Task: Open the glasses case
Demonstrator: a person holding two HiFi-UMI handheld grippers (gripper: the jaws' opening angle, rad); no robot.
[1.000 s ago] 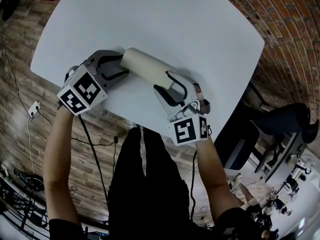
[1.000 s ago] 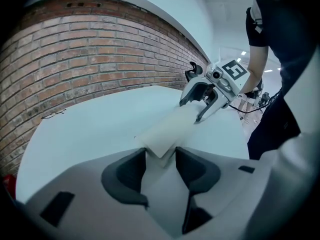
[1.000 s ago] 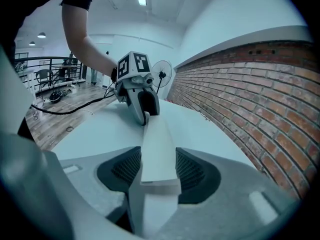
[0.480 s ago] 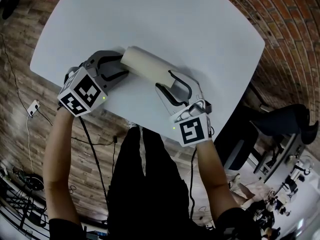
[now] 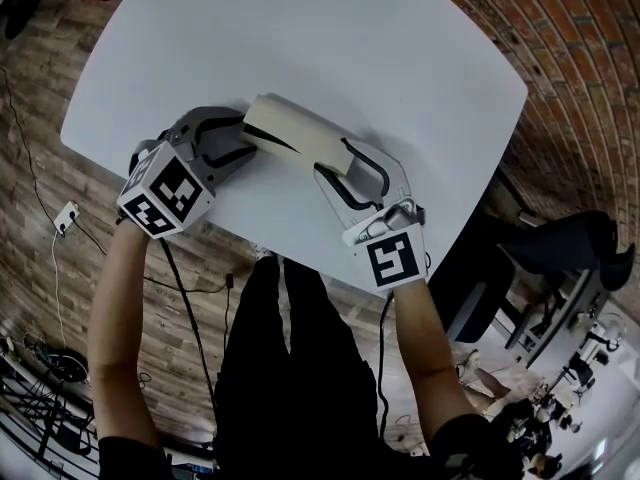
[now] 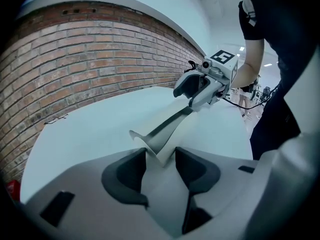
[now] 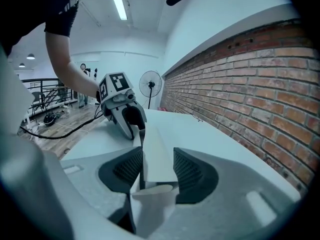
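A cream glasses case [image 5: 295, 133] lies on the white table [image 5: 350, 48], near its front edge. A dark slit runs along the case's side, where the lid stands a little apart from the base. My left gripper [image 5: 243, 140] is shut on the case's left end, and my right gripper [image 5: 338, 164] is shut on its right end. In the left gripper view the case [image 6: 165, 129] runs from my left gripper [image 6: 160, 156] to the right gripper [image 6: 202, 86], with the seam gaping. In the right gripper view the case [image 7: 155, 151] sits between the pads of my right gripper [image 7: 157, 164], with the left gripper [image 7: 125, 115] at its far end.
The table's front edge [image 5: 250, 230] runs just below both grippers, with the person's legs under it. A brick wall [image 5: 580, 58] stands to the right. Cables [image 5: 60, 218] lie on the wooden floor at the left. A fan [image 7: 151, 86] stands beyond the table.
A dark gap has appeared along the case's side as the lid parted from the base. The right gripper has rolled slightly, still on the case's end. The left gripper has stayed put.
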